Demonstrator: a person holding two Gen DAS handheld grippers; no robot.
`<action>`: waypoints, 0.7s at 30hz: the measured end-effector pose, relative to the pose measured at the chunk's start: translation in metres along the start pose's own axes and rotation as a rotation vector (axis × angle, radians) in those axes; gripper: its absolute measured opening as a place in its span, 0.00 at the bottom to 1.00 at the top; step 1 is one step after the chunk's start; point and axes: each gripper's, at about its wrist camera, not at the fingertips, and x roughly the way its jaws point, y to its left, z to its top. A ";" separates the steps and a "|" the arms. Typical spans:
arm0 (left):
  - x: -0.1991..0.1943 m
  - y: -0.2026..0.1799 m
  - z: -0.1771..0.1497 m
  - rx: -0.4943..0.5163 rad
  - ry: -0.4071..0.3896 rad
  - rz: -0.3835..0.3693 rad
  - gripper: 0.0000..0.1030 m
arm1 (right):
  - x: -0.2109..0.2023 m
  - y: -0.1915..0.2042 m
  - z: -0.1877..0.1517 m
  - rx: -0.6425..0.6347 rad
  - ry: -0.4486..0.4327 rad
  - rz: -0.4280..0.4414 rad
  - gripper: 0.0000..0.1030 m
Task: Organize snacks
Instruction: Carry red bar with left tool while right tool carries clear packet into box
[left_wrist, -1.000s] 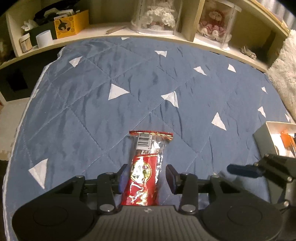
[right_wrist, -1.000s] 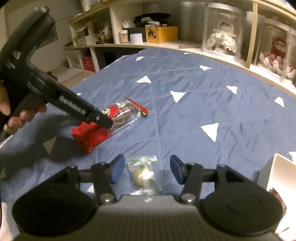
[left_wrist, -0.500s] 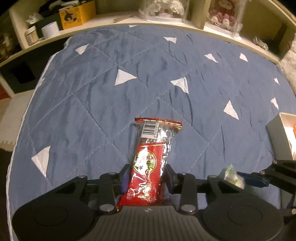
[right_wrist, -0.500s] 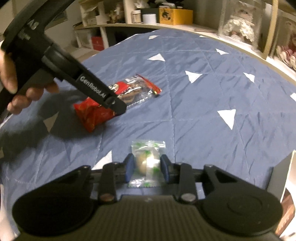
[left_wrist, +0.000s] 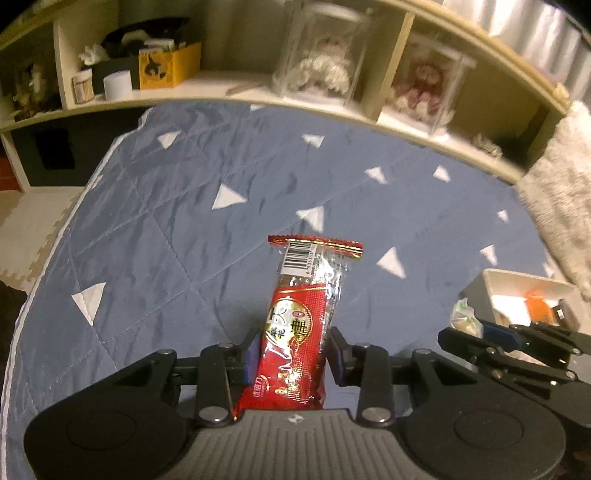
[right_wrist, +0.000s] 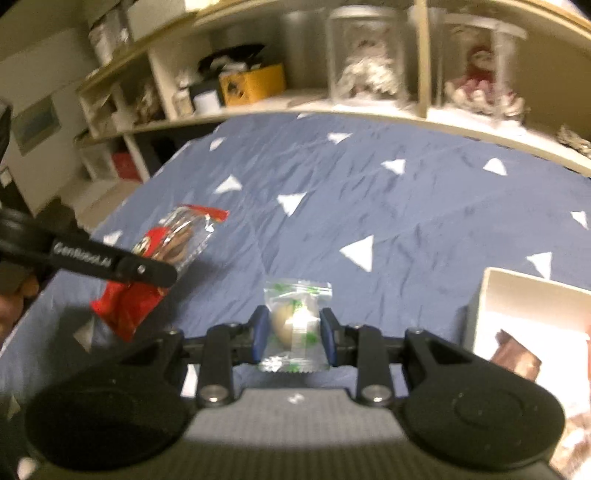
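While the red snack packet (left_wrist: 295, 332) stands lengthwise between the pads of the left claw (left_wrist: 293, 354), pinched at its lower half with its clear barcode end jutting forward above the blue quilt (left_wrist: 166, 236), the small clear-wrapped sweet (right_wrist: 293, 325) sits squeezed in the right claw (right_wrist: 293, 334), both pads pressing its sides. Each claw is closed on its own snack. To the right lies an open white box (left_wrist: 517, 288) on the bed, with some packets already inside. Beyond the quilt, a curved wooden shelf (left_wrist: 332, 107) carries clear display cases with dolls and a yellow box (left_wrist: 168, 70).
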 end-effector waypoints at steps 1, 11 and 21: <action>-0.006 -0.003 -0.001 -0.001 -0.011 -0.010 0.38 | -0.004 -0.004 0.002 0.009 -0.008 -0.013 0.34; -0.043 -0.029 -0.008 0.009 -0.094 -0.069 0.38 | -0.046 -0.019 0.004 0.082 -0.066 -0.094 0.34; -0.065 -0.081 -0.017 0.052 -0.141 -0.169 0.38 | -0.107 -0.040 -0.006 0.103 -0.101 -0.181 0.34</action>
